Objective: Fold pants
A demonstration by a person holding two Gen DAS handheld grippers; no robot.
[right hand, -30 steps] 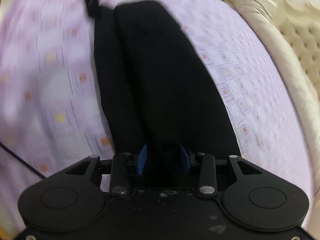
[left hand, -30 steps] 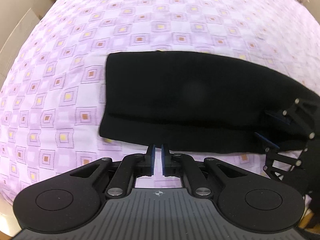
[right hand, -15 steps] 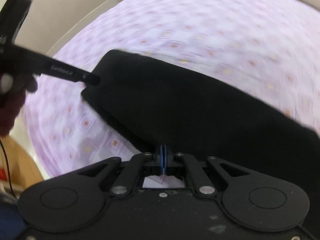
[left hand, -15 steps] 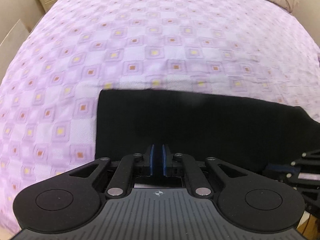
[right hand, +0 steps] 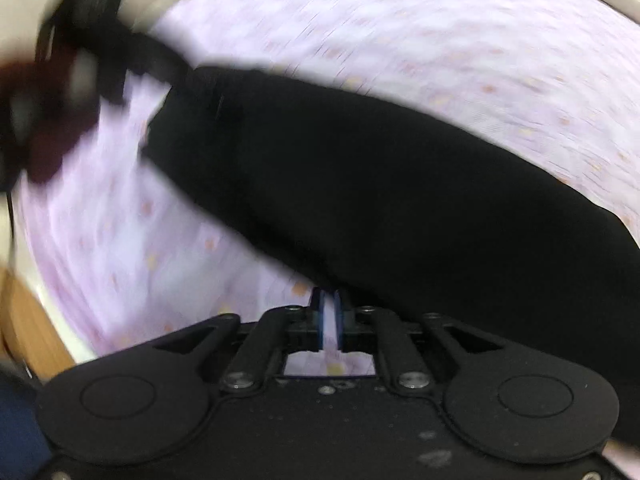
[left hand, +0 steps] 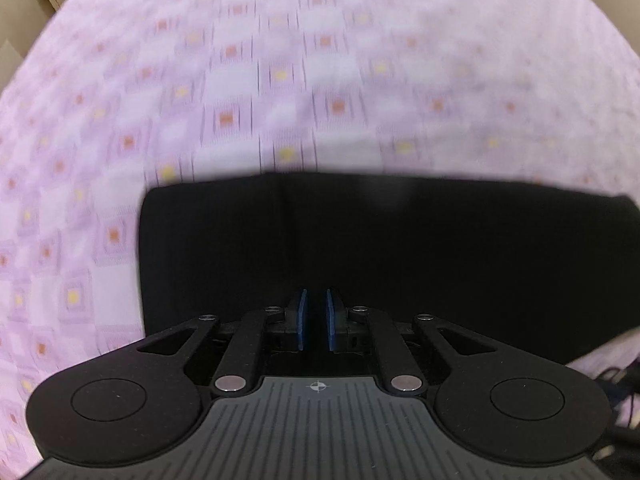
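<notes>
Since a second ago I narrowed my right claw (right hand: 329, 322) to a slit, empty beside the pants (left hand: 380, 256) hem, while my left claw (left hand: 315, 325) pinches cloth directly ahead on the bed (left hand: 280, 80): fold lift starting.

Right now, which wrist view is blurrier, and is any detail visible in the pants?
Right wrist: heavy motion smear across the bedspread and the far left tongs. Left wrist: milder blur on the bedspread pattern; its own tongs stay sharp. Pants read flat black in both views, no folds visible.
</notes>
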